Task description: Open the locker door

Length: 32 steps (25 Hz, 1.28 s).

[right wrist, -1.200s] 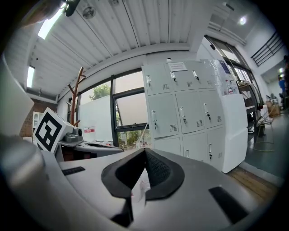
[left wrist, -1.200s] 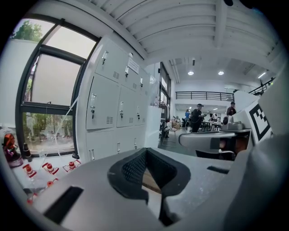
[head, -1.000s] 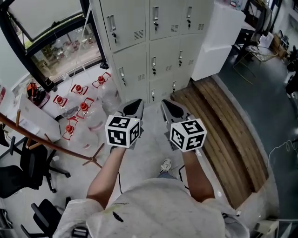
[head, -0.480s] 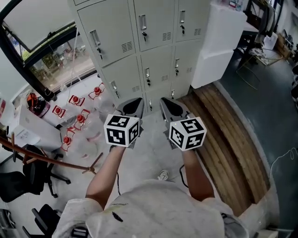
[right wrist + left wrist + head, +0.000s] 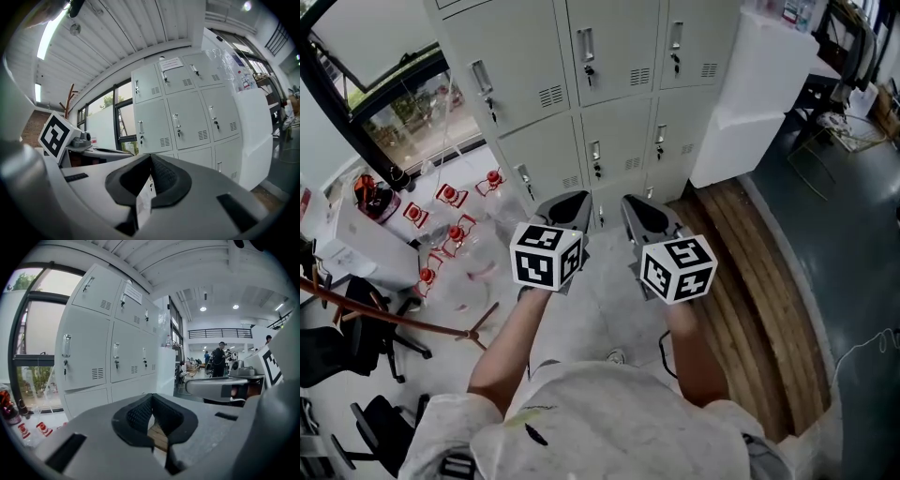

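A bank of grey lockers [image 5: 609, 56] stands ahead, all doors closed, each with a small handle and a key lock [image 5: 587, 45]. Both grippers are held side by side in the air, short of the lockers and touching nothing. In the head view my left gripper [image 5: 572, 201] points at the lower doors, its jaws brought together with nothing between them. My right gripper [image 5: 631, 202] is beside it, also shut and empty. The left gripper view shows the left gripper [image 5: 152, 397] with the lockers [image 5: 108, 357] to its left. The right gripper view shows the right gripper [image 5: 151, 157] below the locker doors [image 5: 183, 117].
Clear bottles with red caps [image 5: 455, 234] lie on the floor at the left, below a window [image 5: 394, 112]. A white block [image 5: 755, 84] stands right of the lockers, with a wooden platform [image 5: 759, 291] in front of it. A brown coat stand [image 5: 403, 317] and office chairs [image 5: 342, 347] are at lower left.
The person has walked towards the lockers, so the doors are nearer and larger. Both grippers went forward together, still shut and side by side.
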Available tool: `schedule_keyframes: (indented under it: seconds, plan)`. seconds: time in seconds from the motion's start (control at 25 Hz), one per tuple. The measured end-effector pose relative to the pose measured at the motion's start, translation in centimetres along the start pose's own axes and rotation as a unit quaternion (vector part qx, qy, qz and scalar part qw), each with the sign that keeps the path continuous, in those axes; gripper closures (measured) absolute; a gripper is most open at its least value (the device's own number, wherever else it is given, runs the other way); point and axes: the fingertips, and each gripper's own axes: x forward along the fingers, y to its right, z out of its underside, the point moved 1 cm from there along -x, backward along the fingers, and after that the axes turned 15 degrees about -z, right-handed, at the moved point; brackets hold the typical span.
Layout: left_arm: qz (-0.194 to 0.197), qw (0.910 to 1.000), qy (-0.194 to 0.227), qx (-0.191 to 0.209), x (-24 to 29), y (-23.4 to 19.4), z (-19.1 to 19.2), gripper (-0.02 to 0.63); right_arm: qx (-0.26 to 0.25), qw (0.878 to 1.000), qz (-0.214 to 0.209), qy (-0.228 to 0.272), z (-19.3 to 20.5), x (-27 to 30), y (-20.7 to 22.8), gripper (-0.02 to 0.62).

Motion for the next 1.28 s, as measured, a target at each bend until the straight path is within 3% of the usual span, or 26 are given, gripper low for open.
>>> schedule_keyframes:
  seconds: [0.68, 1.28]
  plan:
    - [-0.021, 0.9997, 0.013, 0.002, 5.1, -0.3, -1.7, 0.599, -0.009, 1.000, -0.024, 0.016, -1.5, 1.8, 4.8, 0.592]
    - [-0.018, 0.9992, 0.029, -0.018, 17.5, -8.1, -5.8, 0.600, -0.035, 0.999, -0.033, -0.007, -4.6, 13.8, 12.8, 0.592]
